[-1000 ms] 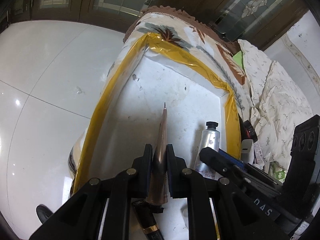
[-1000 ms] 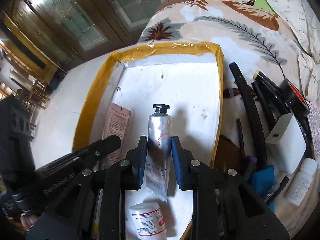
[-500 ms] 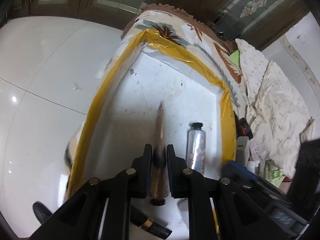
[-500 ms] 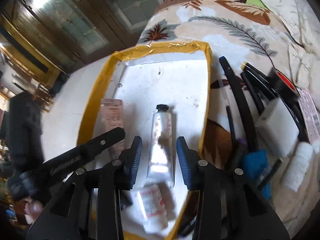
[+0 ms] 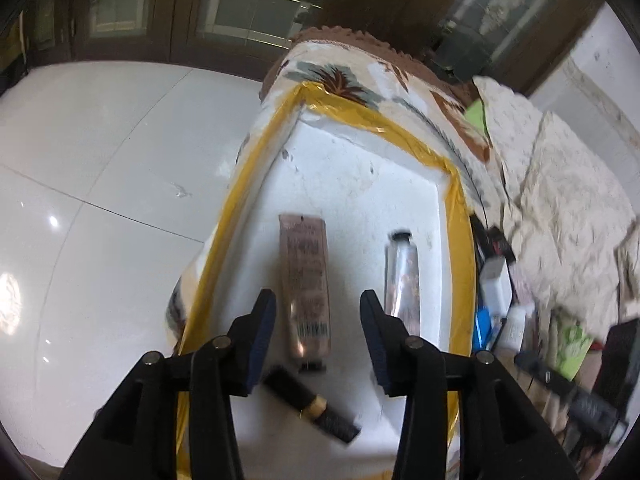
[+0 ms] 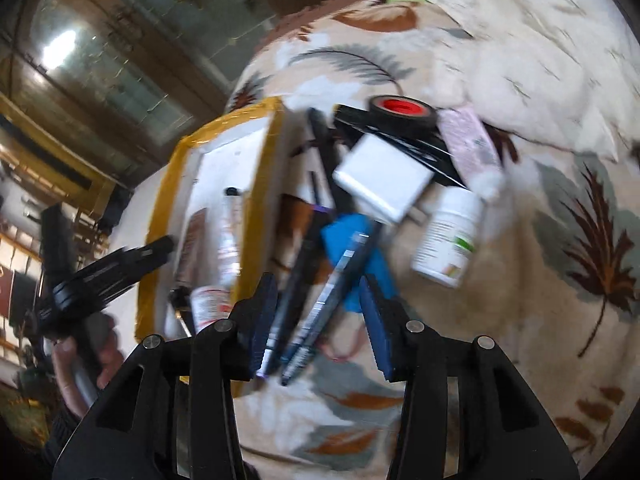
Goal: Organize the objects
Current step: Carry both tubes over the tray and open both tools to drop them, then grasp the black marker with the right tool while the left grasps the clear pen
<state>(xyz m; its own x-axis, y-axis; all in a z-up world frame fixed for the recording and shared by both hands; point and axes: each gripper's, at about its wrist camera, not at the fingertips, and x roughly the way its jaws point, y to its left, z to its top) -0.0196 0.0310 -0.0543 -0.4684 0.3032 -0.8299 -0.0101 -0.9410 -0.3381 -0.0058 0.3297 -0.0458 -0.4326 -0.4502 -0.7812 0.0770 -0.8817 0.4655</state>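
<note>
Tape roll (image 6: 401,116) visible right wrist view only.

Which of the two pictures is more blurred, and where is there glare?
Right wrist view: stronger motion blur, pens and white bottle smeared; bright lamp glare upper left. Left wrist view: mild blur on the pink tube; glare spots on the floor tiles.

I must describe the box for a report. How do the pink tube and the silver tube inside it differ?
The pink tube is wider and shows a barcode; the silver tube is slimmer with a flower print. The pink tube's cap points near, the silver tube's cap points far. Both lie flat, side by side, in the white box.
</note>
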